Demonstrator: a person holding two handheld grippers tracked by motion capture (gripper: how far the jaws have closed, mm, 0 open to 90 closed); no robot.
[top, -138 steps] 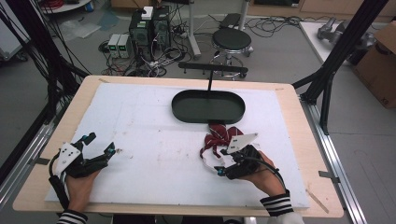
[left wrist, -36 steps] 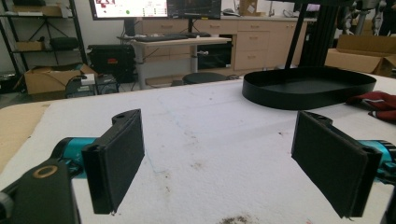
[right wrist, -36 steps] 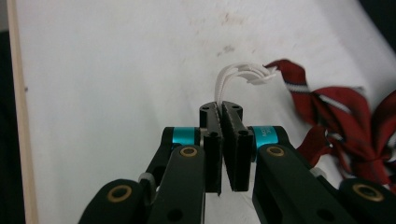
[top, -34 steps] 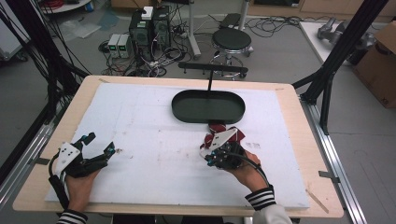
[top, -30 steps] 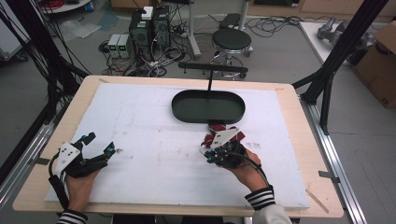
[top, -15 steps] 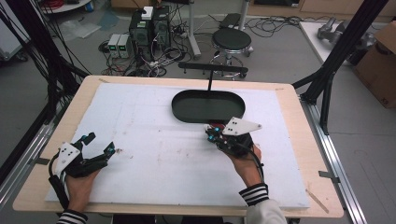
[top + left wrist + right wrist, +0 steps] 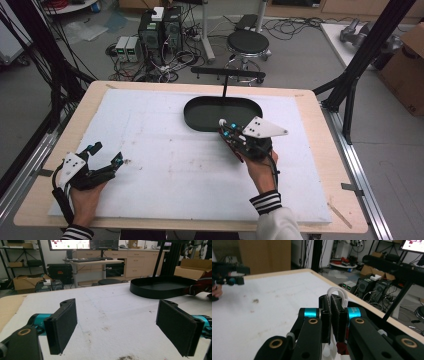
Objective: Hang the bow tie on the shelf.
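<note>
Right hand-held gripper (image 7: pixel 226 129): jaws pressed together on a white cord loop (image 7: pixel 337 293) that sticks up above the pads. Below the jaws, in the right gripper view, a bit of white and dark red material (image 7: pixel 341 348) hangs from the cord; what it is cannot be told from here. In the high view this gripper sits at the near rim of the black oval tray (image 7: pixel 200 114), tips over the tray's right half, grey plate on top, held by the person's right hand (image 7: pixel 260 167).

Left hand-held gripper (image 7: pixel 106 153): jaws wide apart, nothing between them. It rests on the white foam sheet (image 7: pixel 165 150) well to the left of the tray and nearer the person, held by the left hand (image 7: pixel 85 192). In its own view, the pads (image 7: pixel 65 325) frame bare foam with small dark crumbs (image 7: pixel 126 357), and the tray lies beyond, up and to the right.

The foam sheet covers most of the wooden table (image 7: pixel 320 145).
</note>
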